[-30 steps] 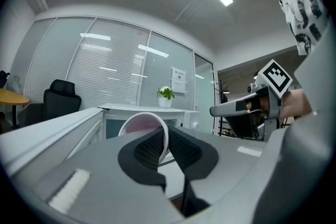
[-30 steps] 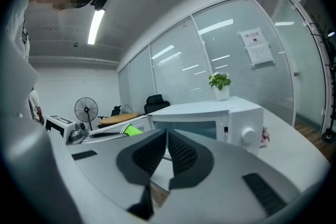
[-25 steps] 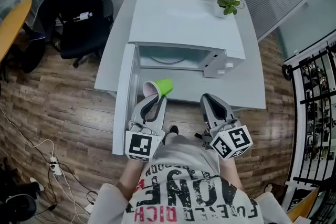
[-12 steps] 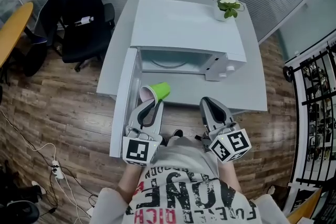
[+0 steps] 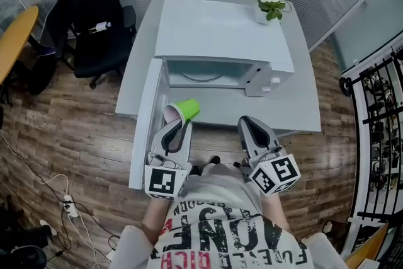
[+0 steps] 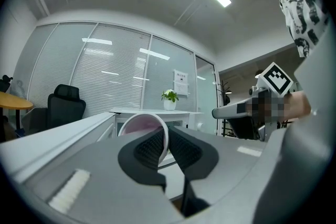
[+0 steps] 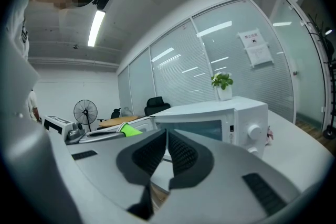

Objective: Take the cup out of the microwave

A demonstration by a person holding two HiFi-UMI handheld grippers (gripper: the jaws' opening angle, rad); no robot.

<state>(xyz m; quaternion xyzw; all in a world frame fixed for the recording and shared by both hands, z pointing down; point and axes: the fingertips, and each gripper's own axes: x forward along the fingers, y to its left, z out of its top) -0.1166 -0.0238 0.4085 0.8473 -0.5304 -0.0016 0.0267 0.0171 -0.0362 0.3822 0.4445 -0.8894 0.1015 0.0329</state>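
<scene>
One cup [image 5: 187, 109] — green outside, pink inside

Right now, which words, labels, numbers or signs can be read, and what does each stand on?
"RICH": pink print on the person's shirt, upside down in the head view; the big black lettering beside it is cut off and unclear.
Notice on the glass wall: too small to read.
Microwave: no legible label.
</scene>
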